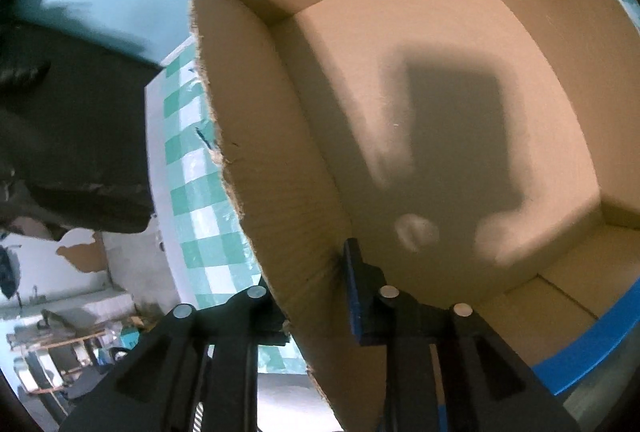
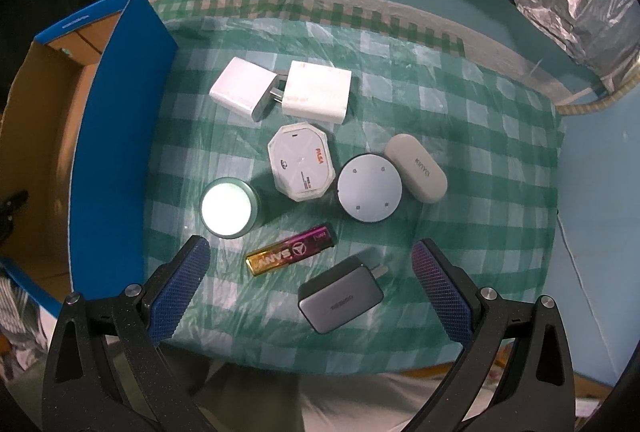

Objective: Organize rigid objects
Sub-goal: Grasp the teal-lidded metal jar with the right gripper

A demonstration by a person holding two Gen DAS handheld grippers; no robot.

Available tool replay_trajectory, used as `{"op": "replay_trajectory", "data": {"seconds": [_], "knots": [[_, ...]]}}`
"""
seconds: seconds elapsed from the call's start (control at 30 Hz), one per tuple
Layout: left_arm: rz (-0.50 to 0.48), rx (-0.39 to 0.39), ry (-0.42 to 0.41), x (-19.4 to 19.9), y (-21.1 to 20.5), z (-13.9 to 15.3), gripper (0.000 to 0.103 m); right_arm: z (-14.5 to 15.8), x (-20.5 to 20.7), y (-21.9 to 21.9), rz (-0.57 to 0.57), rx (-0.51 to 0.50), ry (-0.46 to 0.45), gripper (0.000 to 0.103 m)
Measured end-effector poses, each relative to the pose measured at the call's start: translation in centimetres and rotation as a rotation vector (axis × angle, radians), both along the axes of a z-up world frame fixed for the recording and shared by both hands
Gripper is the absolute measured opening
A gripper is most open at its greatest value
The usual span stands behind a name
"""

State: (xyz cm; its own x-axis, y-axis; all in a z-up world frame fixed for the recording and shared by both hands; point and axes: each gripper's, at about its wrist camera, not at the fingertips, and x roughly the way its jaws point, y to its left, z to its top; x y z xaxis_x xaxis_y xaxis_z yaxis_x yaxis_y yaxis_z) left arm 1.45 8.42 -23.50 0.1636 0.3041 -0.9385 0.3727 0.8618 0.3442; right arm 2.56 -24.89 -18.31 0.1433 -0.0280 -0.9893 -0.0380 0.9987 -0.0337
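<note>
L fingers [image 1: 308, 296] point steeply down, pinching the cardboard box [image 1: 280, 159] wall, 1 each side. R fingers [image 2: 310, 288] point straight down, spread wide over the surface [image 2: 480, 135]. Between them: 1 battery [image 2: 291, 250], 1 grey charger [image 2: 340, 300]. Beyond: 1 jar [image 2: 228, 208], 2 white chargers [image 2: 316, 91], 1 octagonal case [image 2: 301, 161], 1 disc [image 2: 369, 187], 1 earbud case [image 2: 416, 167].

Three chargers [image 2: 240, 87]; two round pucks [image 2: 369, 187]; one box [image 2: 120, 111]; one battery [image 2: 290, 250].
</note>
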Motion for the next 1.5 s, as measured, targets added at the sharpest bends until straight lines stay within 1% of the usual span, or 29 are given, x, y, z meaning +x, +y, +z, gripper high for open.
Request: {"op": "replay_trajectory", "data": {"seconds": [0.1, 0.23, 0.3, 0.4, 0.47, 0.63, 0.67, 0.77, 0.87, 0.9, 0.93, 1.03, 1.07, 1.1, 1.13, 1.17, 1.4, 1.5], "knots": [[0.024, 0.014, -0.004, -0.1, 0.0, -0.1, 0.034, 0.0, 0.0, 0.1, -0.001, -0.002, 0.002, 0.101], [0.030, 0.008, 0.012, -0.4, 1.1, -0.3, 0.034, -0.1, 0.1, 0.4, 0.010, -0.004, 0.004, 0.101], [0.038, -0.010, 0.022, -0.5, 1.5, -0.2, 0.034, -0.2, 0.2, 0.6, 0.015, -0.002, 0.004, 0.101], [0.074, -0.049, 0.038, 0.0, 2.4, -0.3, 0.034, -0.6, 0.8, 1.1, 0.027, 0.029, 0.006, 0.101], [0.096, -0.070, 0.049, 0.3, 2.7, -0.3, 0.034, -1.3, 1.4, 1.7, 0.046, 0.027, 0.016, 0.101], [0.116, -0.087, 0.063, 0.2, 2.6, -0.1, 0.034, -3.4, 2.6, 3.2, 0.104, 0.030, 0.056, 0.100], [0.120, -0.089, 0.065, 0.2, 2.6, -0.1, 0.034, -3.9, 2.8, 3.6, 0.116, 0.034, 0.066, 0.095], [0.126, -0.094, 0.066, 0.2, 2.6, 0.0, 0.034, -5.2, 3.1, 4.4, 0.142, 0.038, 0.098, 0.092], [0.128, -0.096, 0.069, 0.2, 2.6, 0.0, 0.034, -6.3, 3.4, 4.8, 0.149, 0.027, 0.117, 0.081], [0.131, -0.098, 0.072, 0.2, 2.7, 0.1, 0.034, -6.6, 3.5, 4.8, 0.145, 0.029, 0.124, 0.079], [0.134, -0.101, 0.073, 0.4, 2.9, 0.0, 0.033, -6.9, 3.6, 4.8, 0.140, 0.038, 0.133, 0.079], [0.145, -0.125, 0.080, 0.5, 3.0, 0.1, 0.027, -7.7, 3.9, 5.0, 0.139, 0.036, 0.154, 0.071], [0.150, -0.130, 0.081, 0.6, 3.1, 0.1, 0.027, -8.0, 4.0, 5.0, 0.142, 0.035, 0.161, 0.067], [0.153, -0.134, 0.082, 0.6, 3.1, 0.0, 0.026, -8.2, 4.1, 5.1, 0.145, 0.033, 0.169, 0.059], [0.156, -0.138, 0.083, 0.6, 3.1, 0.0, 0.024, -8.5, 4.1, 5.2, 0.147, 0.037, 0.179, 0.055], [0.159, -0.143, 0.085, 0.6, 3.1, 0.0, 0.024, -8.9, 4.2, 5.4, 0.148, 0.045, 0.189, 0.044], [0.153, -0.138, 0.081, 0.6, 3.0, 0.1, 0.024, -9.5, 4.3, 5.9, 0.165, 0.047, 0.188, 0.044], [0.155, -0.140, 0.080, 0.6, 3.0, 0.2, 0.024, -8.5, 4.5, 5.2, 0.170, 0.052, 0.174, 0.044]]}}
